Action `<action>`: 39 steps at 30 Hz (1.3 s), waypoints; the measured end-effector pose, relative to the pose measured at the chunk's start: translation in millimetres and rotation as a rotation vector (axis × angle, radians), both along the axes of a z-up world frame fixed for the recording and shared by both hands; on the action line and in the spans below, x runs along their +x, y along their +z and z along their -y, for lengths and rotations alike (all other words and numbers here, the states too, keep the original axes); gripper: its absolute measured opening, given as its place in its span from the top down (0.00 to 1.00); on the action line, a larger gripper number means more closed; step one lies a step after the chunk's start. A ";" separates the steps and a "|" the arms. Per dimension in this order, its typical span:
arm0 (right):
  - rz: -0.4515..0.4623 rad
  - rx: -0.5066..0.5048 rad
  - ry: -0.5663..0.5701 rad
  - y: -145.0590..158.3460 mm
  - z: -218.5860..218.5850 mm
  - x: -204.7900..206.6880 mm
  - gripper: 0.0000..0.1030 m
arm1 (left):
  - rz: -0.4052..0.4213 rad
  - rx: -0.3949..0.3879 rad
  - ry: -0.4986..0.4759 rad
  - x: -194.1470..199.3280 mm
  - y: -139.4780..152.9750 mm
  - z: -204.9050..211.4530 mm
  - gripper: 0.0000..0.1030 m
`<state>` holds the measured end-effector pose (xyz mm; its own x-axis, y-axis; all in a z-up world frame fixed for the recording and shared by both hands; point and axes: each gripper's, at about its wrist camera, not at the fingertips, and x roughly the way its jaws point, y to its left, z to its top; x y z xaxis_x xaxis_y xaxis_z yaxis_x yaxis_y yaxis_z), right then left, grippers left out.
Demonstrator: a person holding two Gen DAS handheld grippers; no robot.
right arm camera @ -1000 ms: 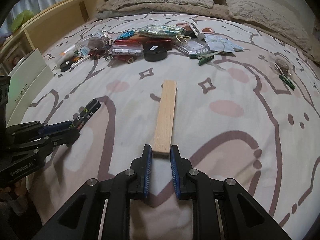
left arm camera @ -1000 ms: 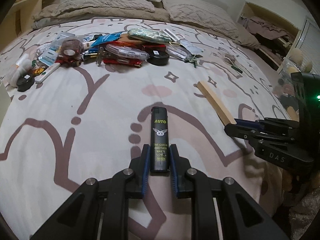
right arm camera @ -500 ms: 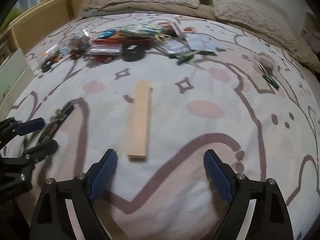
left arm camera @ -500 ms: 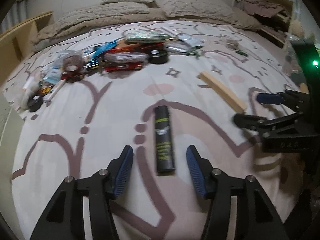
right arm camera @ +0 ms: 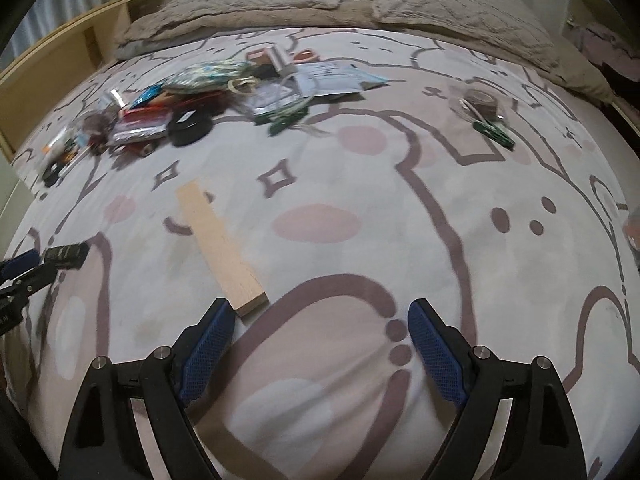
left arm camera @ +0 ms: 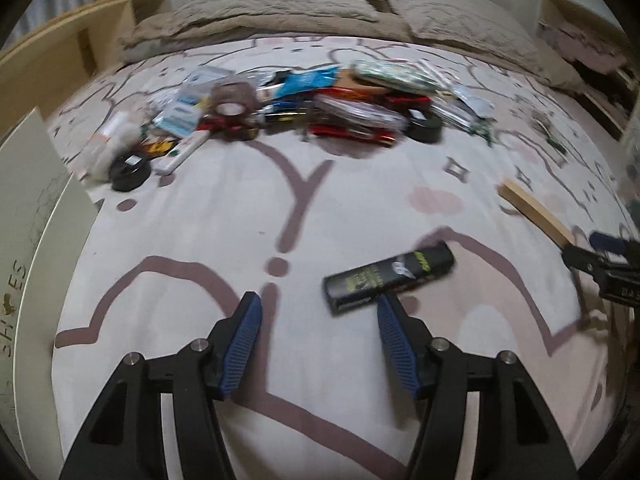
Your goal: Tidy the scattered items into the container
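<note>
A black lighter [left arm camera: 390, 275] with green print lies on the patterned bed cover, just ahead of my left gripper's right finger. My left gripper [left arm camera: 318, 322] is open and empty. A pale wooden block [right arm camera: 220, 240] lies ahead of my right gripper's left finger; it also shows in the left wrist view [left arm camera: 534, 212]. My right gripper [right arm camera: 320, 334] is open wide and empty. A heap of scattered small items [left arm camera: 320, 108] lies across the far part of the bed, also seen in the right wrist view [right arm camera: 180, 108]. The lighter's tip shows in the right wrist view [right arm camera: 66, 255].
Pillows and a rumpled blanket [right arm camera: 320, 4] lie at the head of the bed. A wooden shelf [left arm camera: 60, 56] runs along the left side. A white panel [left arm camera: 28, 216] stands at the left edge. A tape roll and green clip [right arm camera: 486, 114] lie far right.
Both grippers opened and let go: the left released the lighter, the right released the wooden block. Both have drawn back and swung, left view leftward, right view rightward. The lighter now lies slanted.
</note>
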<state>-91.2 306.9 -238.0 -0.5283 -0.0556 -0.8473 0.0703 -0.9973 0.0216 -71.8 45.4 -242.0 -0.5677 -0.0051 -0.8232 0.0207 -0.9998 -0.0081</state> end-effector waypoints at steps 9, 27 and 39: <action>-0.006 0.008 -0.055 -5.2 -15.3 -18.1 0.04 | -0.002 0.001 0.058 -15.1 -3.0 15.2 0.41; -0.033 -0.021 -0.150 -11.5 -42.3 -49.3 0.00 | 0.017 0.061 -0.124 -11.7 -6.1 -23.1 0.09; -0.038 -0.044 -0.156 -13.2 -52.5 -63.7 0.00 | -0.024 0.039 -0.166 -25.2 -10.0 -33.5 0.09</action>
<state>-154.9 359.4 -251.3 -0.5651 -0.0066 -0.8250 -0.0839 -0.9943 0.0654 -97.0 78.8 -252.0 -0.5775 0.1216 -0.8073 -0.1449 -0.9884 -0.0453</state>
